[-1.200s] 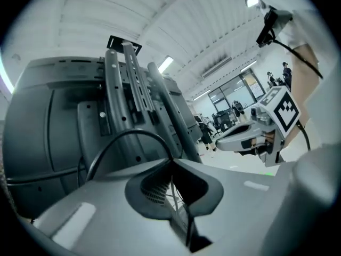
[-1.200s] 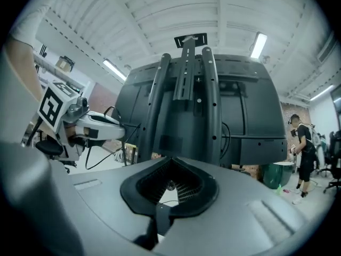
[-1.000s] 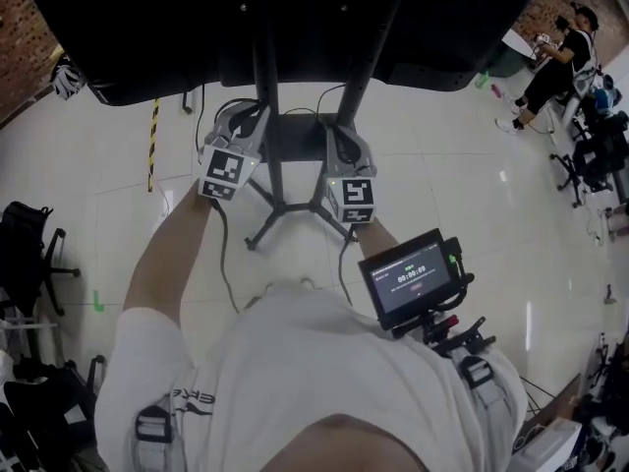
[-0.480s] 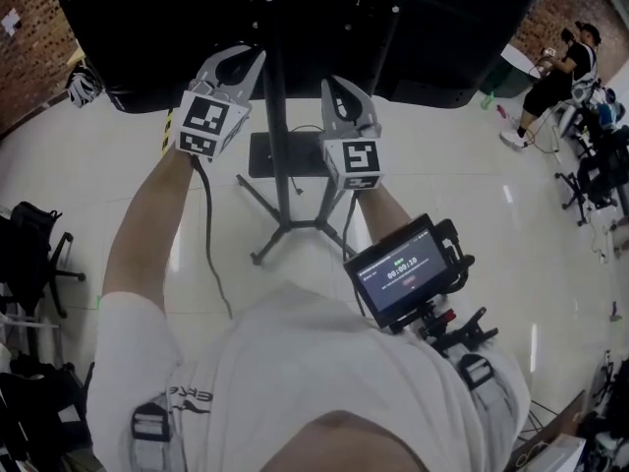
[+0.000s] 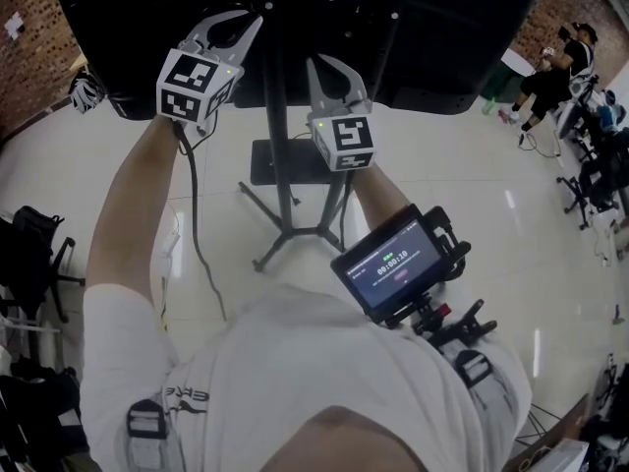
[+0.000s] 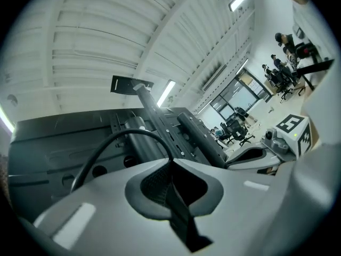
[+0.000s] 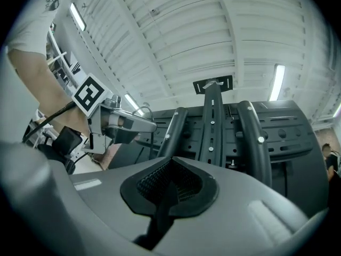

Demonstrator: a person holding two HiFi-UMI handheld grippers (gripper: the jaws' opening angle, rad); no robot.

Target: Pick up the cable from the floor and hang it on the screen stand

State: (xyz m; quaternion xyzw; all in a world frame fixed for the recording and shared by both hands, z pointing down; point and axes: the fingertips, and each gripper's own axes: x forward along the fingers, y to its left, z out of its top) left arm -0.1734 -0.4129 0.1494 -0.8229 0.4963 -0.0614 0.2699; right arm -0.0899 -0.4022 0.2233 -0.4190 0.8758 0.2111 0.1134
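Height is what has changed: within the last second you have carried both grippers up from low beside the stand's feet to the dark back of the screen (image 5: 442, 28).

Your left gripper (image 5: 241, 26) has its jaws pressed together on the cable (image 6: 114, 140). In the left gripper view the black lead springs from the jaw tips and arches away to the left, in front of the screen's rear panel. That end is clearly off the floor (image 5: 442, 185); where the rest of it runs I cannot follow.

Your right gripper (image 5: 329, 72) is also fully closed, just on the other side of the screen stand (image 5: 280, 165). Its own view shows no lead coming out of the tips (a thin one could be buried in the pads, but I see none).

For the task, the pick-up looks finished and you are now in the hanging stage. The upright post and curved mounting rails (image 7: 250, 137) sit straight ahead of the right gripper, so a place to drape the loop is close. I would expect you to need the arch lifted over a rail or bracket before either grip lets go.
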